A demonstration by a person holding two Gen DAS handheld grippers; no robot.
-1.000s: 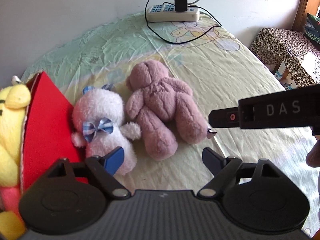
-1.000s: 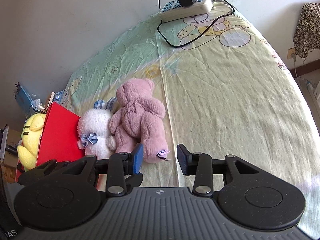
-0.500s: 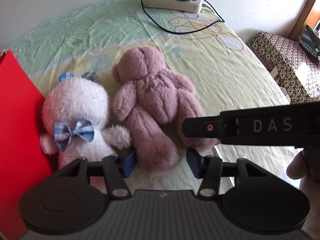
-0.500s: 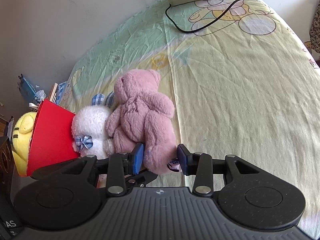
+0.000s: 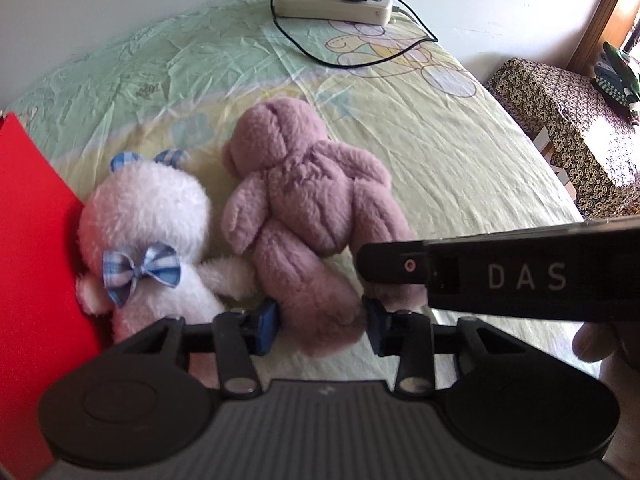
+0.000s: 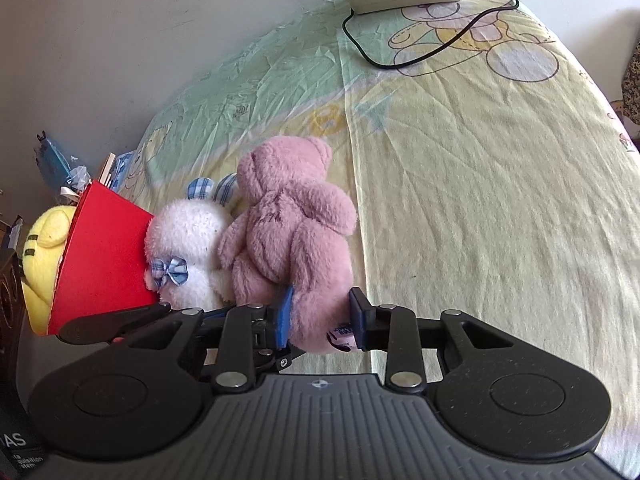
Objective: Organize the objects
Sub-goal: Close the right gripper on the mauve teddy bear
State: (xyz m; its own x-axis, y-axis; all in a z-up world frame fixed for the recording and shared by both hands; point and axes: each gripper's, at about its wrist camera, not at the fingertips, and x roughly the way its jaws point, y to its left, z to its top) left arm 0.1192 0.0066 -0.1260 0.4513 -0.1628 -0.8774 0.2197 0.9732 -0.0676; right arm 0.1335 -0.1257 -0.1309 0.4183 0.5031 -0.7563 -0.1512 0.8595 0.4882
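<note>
A pink teddy bear (image 5: 308,204) lies face down on the bed sheet (image 5: 460,152), head toward the wall. My left gripper (image 5: 318,322) is shut on its left leg. My right gripper (image 6: 320,316) is shut on its other leg, the one with the sewn tag; the bear also shows in the right wrist view (image 6: 288,232). A white plush with a blue checked bow (image 5: 144,236) lies against the bear's left side and against a red box (image 5: 36,264). A yellow plush (image 6: 42,240) sits in that red box (image 6: 100,256).
A white power strip (image 5: 332,0) with a black cable lies at the far end of the bed by the wall. A patterned stool (image 5: 568,120) stands off the bed's right side. The right gripper's black body (image 5: 500,276) crosses the left wrist view.
Both grippers moved forward over the bear's legs and closed, the left one from wide open. The bear's legs now sit pinched between the pads.
</note>
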